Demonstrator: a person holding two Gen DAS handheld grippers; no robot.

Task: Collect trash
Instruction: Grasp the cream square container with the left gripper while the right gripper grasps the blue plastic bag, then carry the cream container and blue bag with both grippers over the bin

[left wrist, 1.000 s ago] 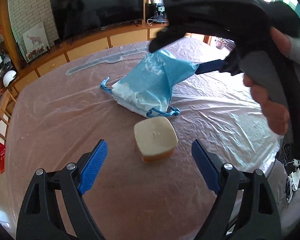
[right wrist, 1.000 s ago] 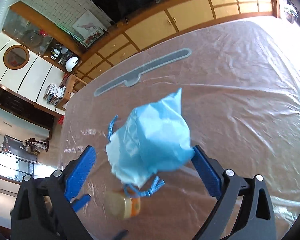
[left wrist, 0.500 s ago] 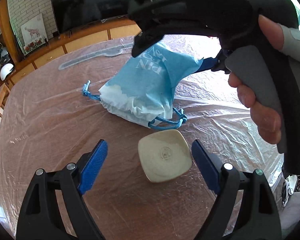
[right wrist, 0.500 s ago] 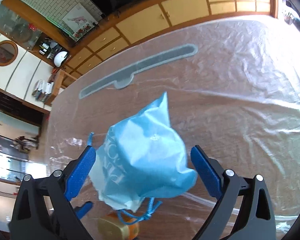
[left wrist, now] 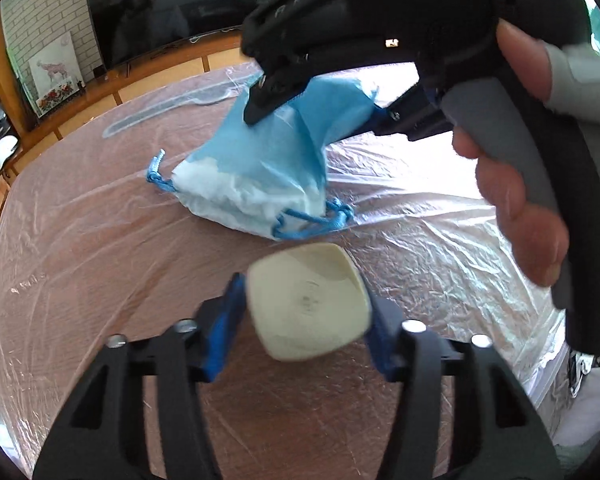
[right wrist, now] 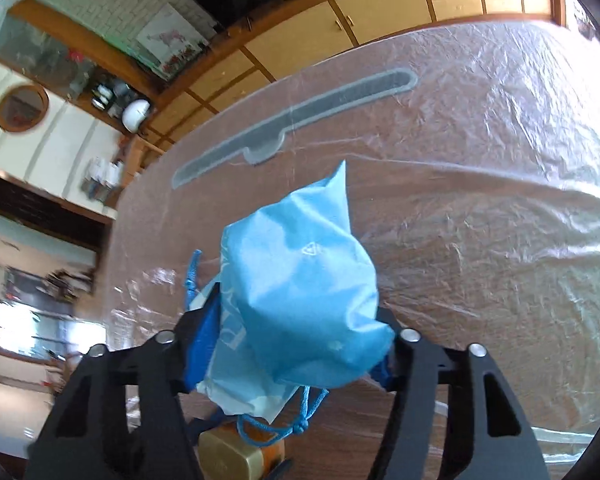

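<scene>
A light blue drawstring bag [left wrist: 268, 160] lies on its side in the middle of the bench, its white-lined mouth turned toward the near left and its blue cords [left wrist: 312, 220] trailing at both ends of the opening. Its far right end is bunched and raised. Just near of the bag's mouth sits a small squarish container [left wrist: 308, 304] with a cream, rounded-corner lid and an amber body [right wrist: 256, 456].

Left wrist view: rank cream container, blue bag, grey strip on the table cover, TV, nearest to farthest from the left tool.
1. Cream container: between the left tool's pads.
2. Blue bag: just beyond, mid-table.
3. Grey strip: far table edge, left.
4. TV: back wall.
</scene>
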